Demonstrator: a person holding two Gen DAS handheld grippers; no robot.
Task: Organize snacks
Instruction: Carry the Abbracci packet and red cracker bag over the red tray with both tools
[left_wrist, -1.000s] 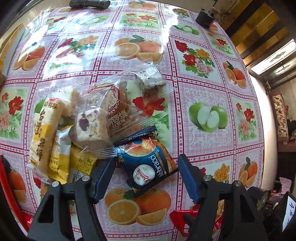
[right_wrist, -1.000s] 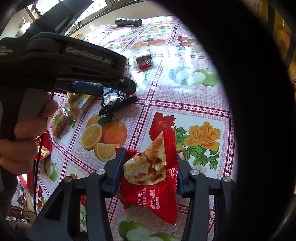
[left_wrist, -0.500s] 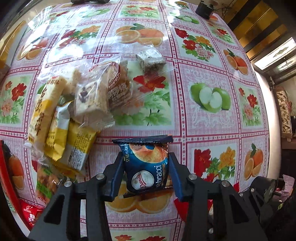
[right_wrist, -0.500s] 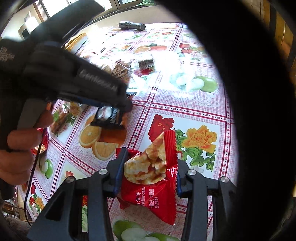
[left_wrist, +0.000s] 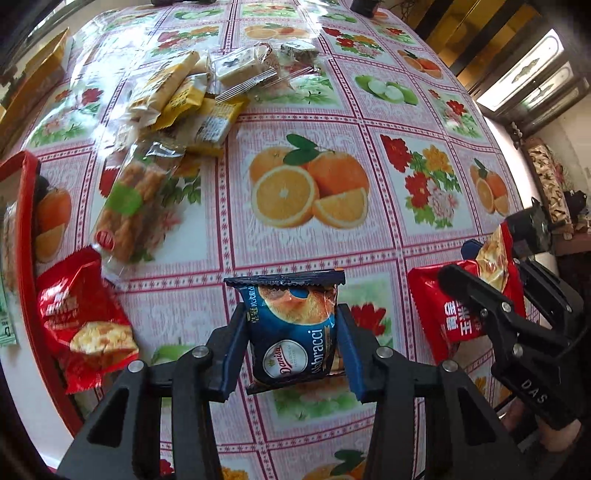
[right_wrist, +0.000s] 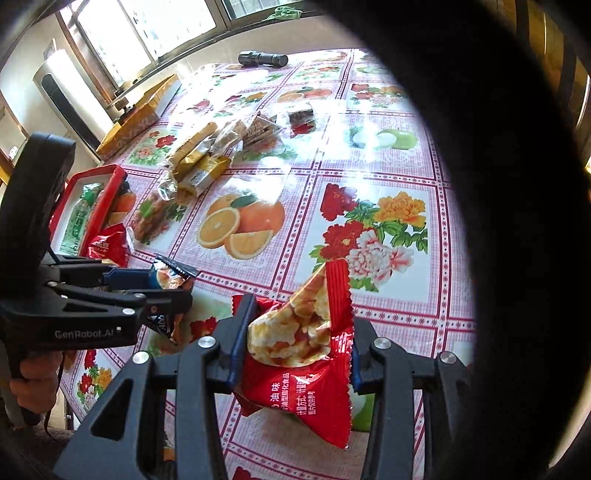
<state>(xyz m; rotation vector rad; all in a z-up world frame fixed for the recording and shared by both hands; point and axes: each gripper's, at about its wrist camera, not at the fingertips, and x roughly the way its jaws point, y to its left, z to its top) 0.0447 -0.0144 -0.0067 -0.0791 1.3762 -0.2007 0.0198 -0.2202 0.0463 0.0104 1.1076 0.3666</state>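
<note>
A table (left_wrist: 369, 122) covered in a glossy pink cloth printed with oranges, apples and flowers fills both views. At about nine o'clock in the left wrist view stands a red tray (left_wrist: 27, 221), its rim running down the left edge; in the right wrist view it sits near nine o'clock with a green packet inside.

At eleven o'clock in the left wrist view lies a loose heap of snacks (left_wrist: 192, 92): yellow wrapped bars, clear-wrapped cakes and a dark square piece. Below it, toward ten o'clock, lies a clear bag of fried twists (left_wrist: 136, 199) with a green label. At eight o'clock a red crisp packet (left_wrist: 81, 325) rests against the tray's rim.

The left gripper (left_wrist: 291, 343) is clenched on a blue Danisa packet (left_wrist: 291, 332); its blue pads press the packet's two sides at six o'clock, and the packet stands upright, held off the cloth. Its jaws have just been closing onto that packet.

The right gripper (right_wrist: 295, 350) grasps a red snack packet (right_wrist: 299, 365) at six o'clock in its own view, the pads pinching both sides, the packet tilted with one corner pointing up. Its jaws have just been tightening on it.

A black torch (right_wrist: 263, 59) lies at twelve o'clock on the far edge.
</note>
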